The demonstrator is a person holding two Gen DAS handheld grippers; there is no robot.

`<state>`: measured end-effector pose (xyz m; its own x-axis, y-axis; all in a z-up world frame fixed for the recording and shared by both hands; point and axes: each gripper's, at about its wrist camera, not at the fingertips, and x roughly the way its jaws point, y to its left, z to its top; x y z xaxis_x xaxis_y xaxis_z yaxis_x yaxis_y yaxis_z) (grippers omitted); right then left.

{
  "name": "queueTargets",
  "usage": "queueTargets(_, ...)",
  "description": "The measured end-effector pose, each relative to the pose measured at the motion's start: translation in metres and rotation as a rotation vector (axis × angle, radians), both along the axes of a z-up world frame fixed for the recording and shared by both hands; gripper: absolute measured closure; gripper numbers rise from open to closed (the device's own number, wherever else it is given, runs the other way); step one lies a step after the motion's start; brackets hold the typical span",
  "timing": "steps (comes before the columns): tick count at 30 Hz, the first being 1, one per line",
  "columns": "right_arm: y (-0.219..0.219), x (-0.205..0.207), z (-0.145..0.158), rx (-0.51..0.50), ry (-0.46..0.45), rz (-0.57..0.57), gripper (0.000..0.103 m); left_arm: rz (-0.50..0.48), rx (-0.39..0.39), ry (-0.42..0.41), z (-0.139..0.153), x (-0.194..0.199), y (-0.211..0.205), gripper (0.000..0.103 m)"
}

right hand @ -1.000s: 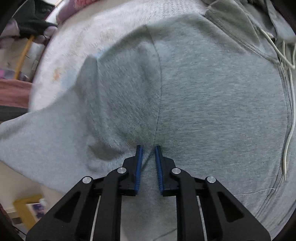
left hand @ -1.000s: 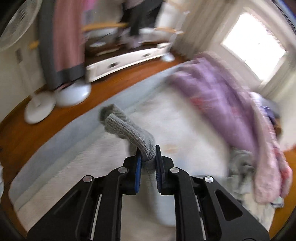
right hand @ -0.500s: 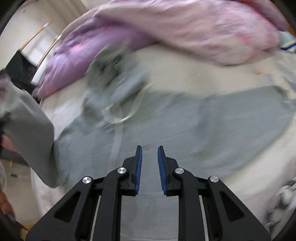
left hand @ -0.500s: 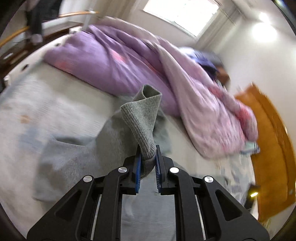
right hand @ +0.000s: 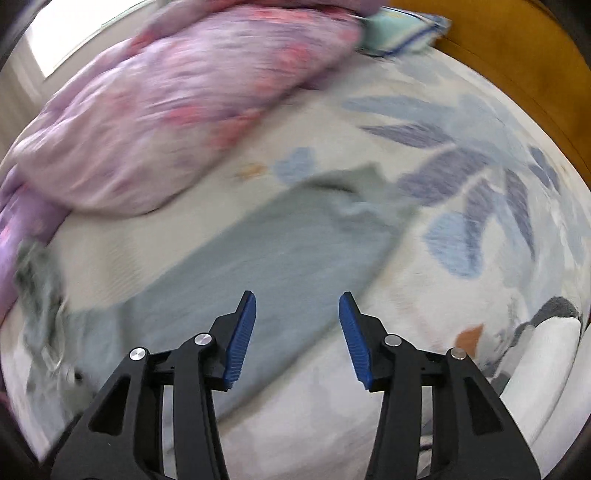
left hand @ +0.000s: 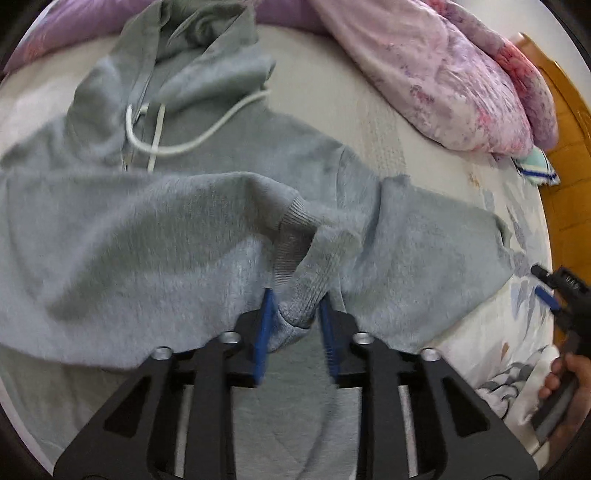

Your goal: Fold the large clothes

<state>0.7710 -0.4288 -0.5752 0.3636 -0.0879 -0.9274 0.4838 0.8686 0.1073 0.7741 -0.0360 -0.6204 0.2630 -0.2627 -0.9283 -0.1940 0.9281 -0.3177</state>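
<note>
A second ago the left gripper (left hand: 295,317) held the ribbed cuff (left hand: 314,273) of the grey hoodie (left hand: 155,229) up in the air over the floor side of the bed; half a second ago it was swinging toward the purple duvet (left hand: 436,74). Now the sleeve lies folded across the hoodie's chest, and the cuff sits between the blue pads (left hand: 265,328), which stand a little wider apart than before while the fabric still touches them, so whether they truly pinch it I cannot tell. The hoodie lies spread flat on the bed sheet (left hand: 369,110), hood toward the duvet, white drawstring (left hand: 177,147) looped over the chest, the other sleeve stretched out to the right. The right gripper (right hand: 297,332), which was nearly closed over the hoodie's body a second ago, now has its jaws spread wide and hangs above the far sleeve (right hand: 280,258) without touching it; this view is blurred by motion. It also appears at the right edge of the left view, in the person's hand (left hand: 569,391). A striped pillow (right hand: 399,33) lies by the wooden headboard (right hand: 517,62). No container shows in either view.
</note>
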Motion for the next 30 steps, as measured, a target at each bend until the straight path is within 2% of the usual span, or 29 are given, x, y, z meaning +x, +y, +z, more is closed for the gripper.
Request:
queueTargets(2,-0.03,-0.003,-0.018,0.087,0.021,-0.144,0.054,0.026,-0.021,-0.014,0.003,-0.005,0.005,0.044)
queueTargets(4,-0.048,-0.003,-0.026,0.088,0.024,-0.219,0.054,0.044,-0.058,-0.039,0.009,-0.007,0.008,0.035)
queueTargets(7,-0.074,0.002,-0.043,0.132,0.035,-0.281,0.052,0.043,-0.153,-0.07,0.018,-0.006,0.009,0.034)
queueTargets(10,-0.086,0.005,-0.062,0.2,0.042,-0.303,0.051,0.054,-0.135,-0.103,0.025,-0.007,0.012,0.033)
queueTargets(13,-0.095,0.007,-0.083,0.284,0.026,-0.321,0.051,0.125,-0.098,-0.084,0.023,-0.008,0.024,0.032)
queueTargets(16,-0.095,0.009,-0.088,0.274,-0.027,-0.305,0.049,0.17,0.051,-0.057,0.021,-0.011,0.037,0.032)
queueTargets(19,-0.097,0.012,-0.088,0.282,-0.094,-0.282,0.049,0.174,0.123,-0.005,0.009,-0.011,0.049,0.032)
queueTargets(21,-0.099,0.01,-0.091,0.279,-0.122,-0.271,0.054,0.15,0.143,0.022,-0.001,-0.012,0.052,0.032)
queueTargets(22,-0.1,0.009,-0.092,0.278,-0.127,-0.274,0.062,0.128,0.157,0.053,-0.01,-0.01,0.051,0.032)
queueTargets(25,-0.106,0.001,-0.092,0.279,-0.146,-0.297,0.093,0.075,0.138,0.154,-0.038,-0.007,0.052,0.032)
queueTargets(27,-0.103,-0.004,-0.08,0.287,-0.205,-0.28,0.096,0.034,0.16,0.135,-0.038,-0.006,0.049,0.032)
queueTargets(30,-0.077,-0.003,-0.041,0.234,-0.279,-0.169,0.096,0.047,0.103,0.114,-0.029,-0.01,0.057,0.032)
